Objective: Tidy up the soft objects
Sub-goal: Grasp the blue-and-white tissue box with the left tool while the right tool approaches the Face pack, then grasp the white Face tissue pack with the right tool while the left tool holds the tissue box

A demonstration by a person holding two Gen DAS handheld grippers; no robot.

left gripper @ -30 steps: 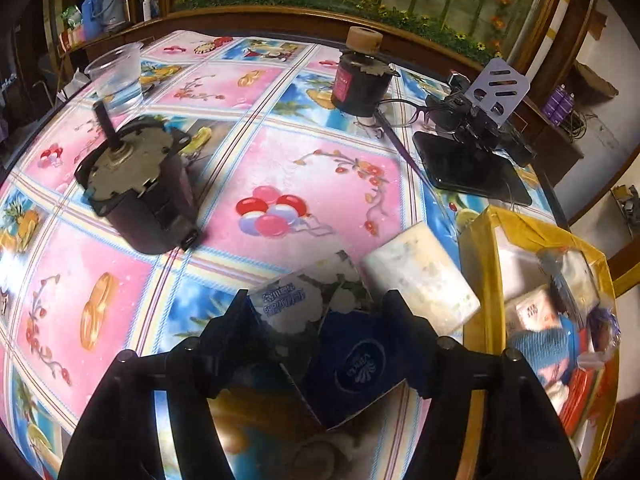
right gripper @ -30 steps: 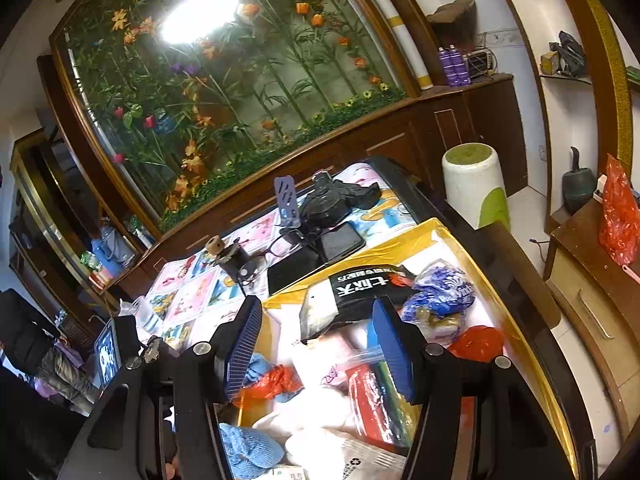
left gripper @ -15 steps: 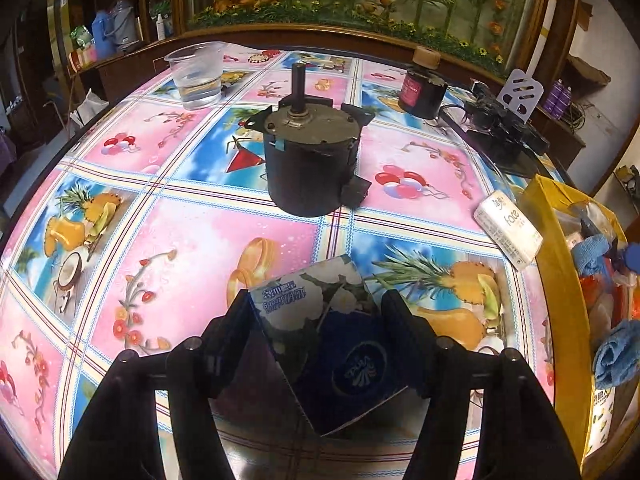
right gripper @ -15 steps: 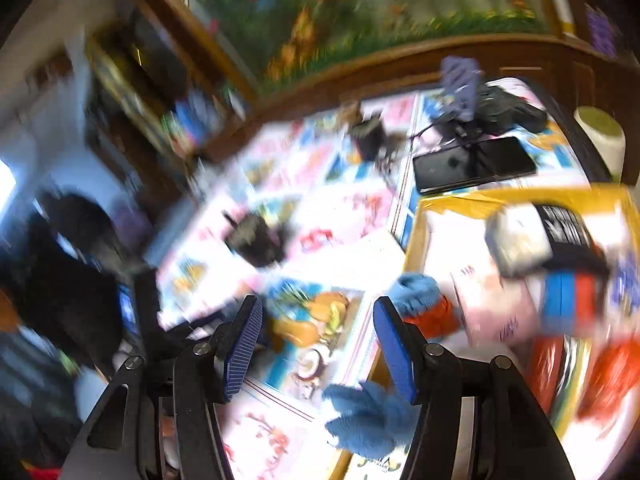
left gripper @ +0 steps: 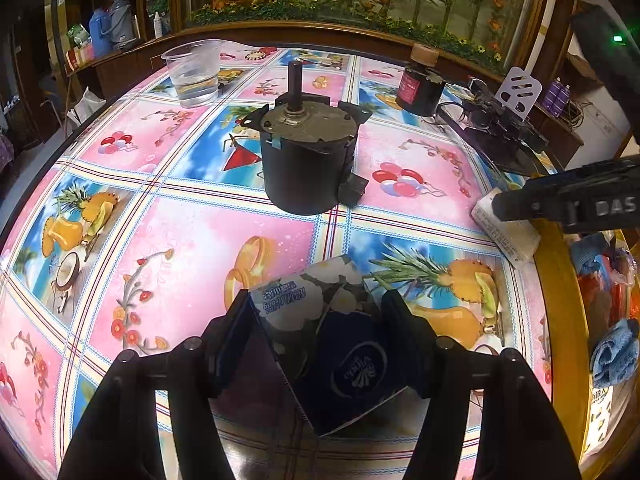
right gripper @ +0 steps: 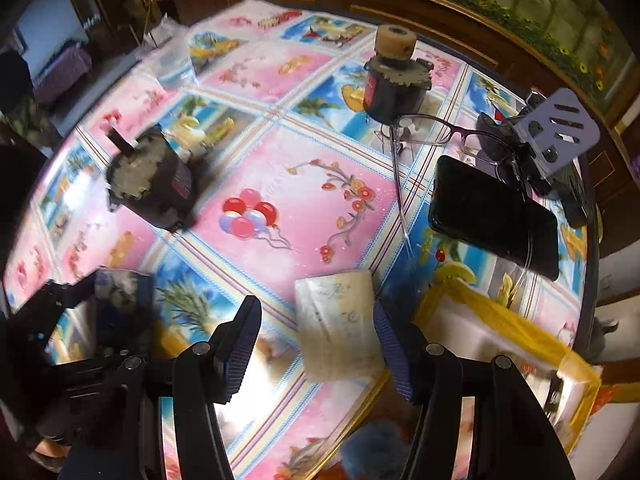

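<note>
Left wrist view: your left tongs (left gripper: 316, 344) are clamped on a dark blue tissue pack (left gripper: 320, 332), held above the near desk (left gripper: 168, 240); it looks soft and light, so grip its flat sides. Right wrist view: your right tongs (right gripper: 316, 344) stand apart over a white tissue pack (right gripper: 338, 324) beside the yellow box (right gripper: 500, 312). Glossy patterned cloth may be slippery; dark wooden cabinets ring the room.

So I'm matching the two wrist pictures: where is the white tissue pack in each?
Left wrist: white tissue pack at right edge, beside the yellow box.
Right wrist: lower centre, between the right tool's fingers.
Shared landmark: the large black motor.
</note>
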